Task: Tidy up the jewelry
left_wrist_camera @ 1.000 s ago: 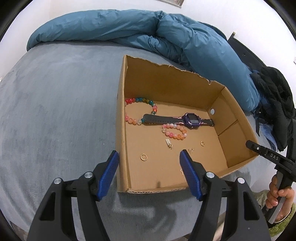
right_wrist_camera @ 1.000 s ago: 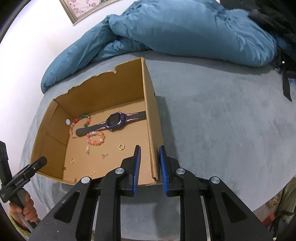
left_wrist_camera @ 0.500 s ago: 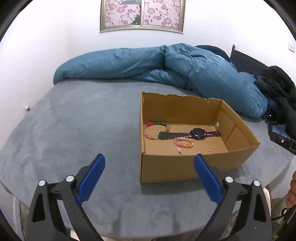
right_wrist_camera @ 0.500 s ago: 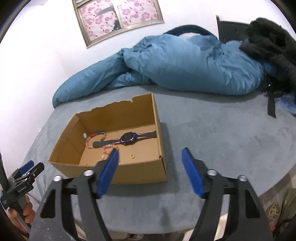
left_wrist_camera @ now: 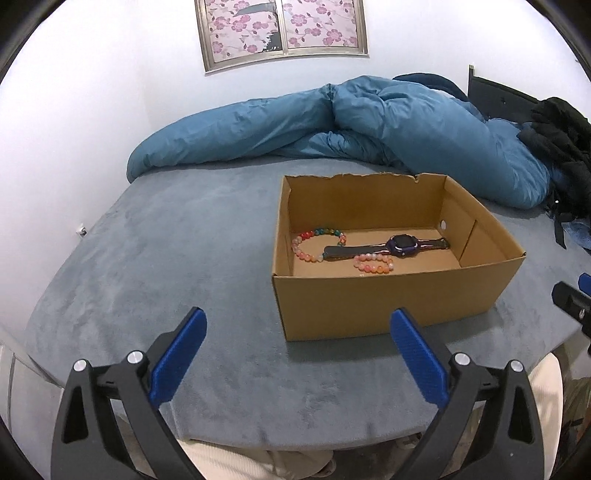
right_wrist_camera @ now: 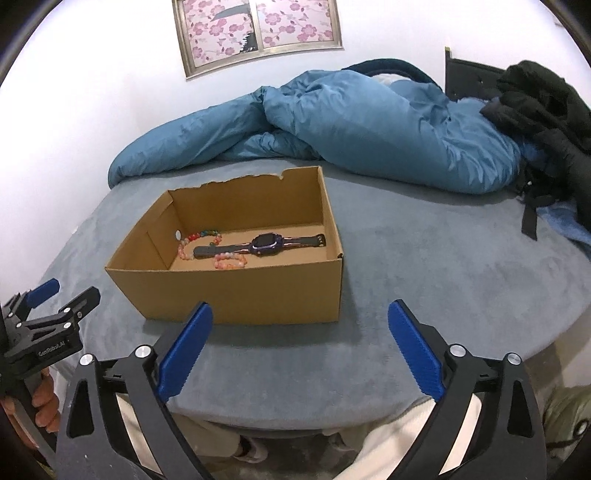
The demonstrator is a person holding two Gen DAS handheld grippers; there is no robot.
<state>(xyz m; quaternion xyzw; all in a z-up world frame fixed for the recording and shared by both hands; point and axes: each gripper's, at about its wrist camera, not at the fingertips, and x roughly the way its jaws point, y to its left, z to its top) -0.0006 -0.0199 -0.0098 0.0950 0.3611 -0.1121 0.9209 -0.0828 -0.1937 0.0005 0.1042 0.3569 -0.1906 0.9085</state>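
With both claws, left (left_wrist_camera: 295,349) and right (right_wrist_camera: 299,341), held wide apart and empty low in the frame, the box (left_wrist_camera: 388,299) at mid-frame should be left unbumped, its watch (left_wrist_camera: 402,245) and beads (left_wrist_camera: 373,263) kept inside

Purple watch (left_wrist_camera: 402,245) flat between two beaded bracelets (left_wrist_camera: 317,243) inside open cardboard box (left_wrist_camera: 388,299).

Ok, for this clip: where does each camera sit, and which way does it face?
Left wrist: behind the open left gripper, facing the cardboard box on the bed; the right gripper's tip shows at the right edge.
Right wrist: behind the open right gripper, facing the box from its right corner; the left gripper and hand show at left.
Shared: box, watch, bead bracelets, blue duvet, picture.
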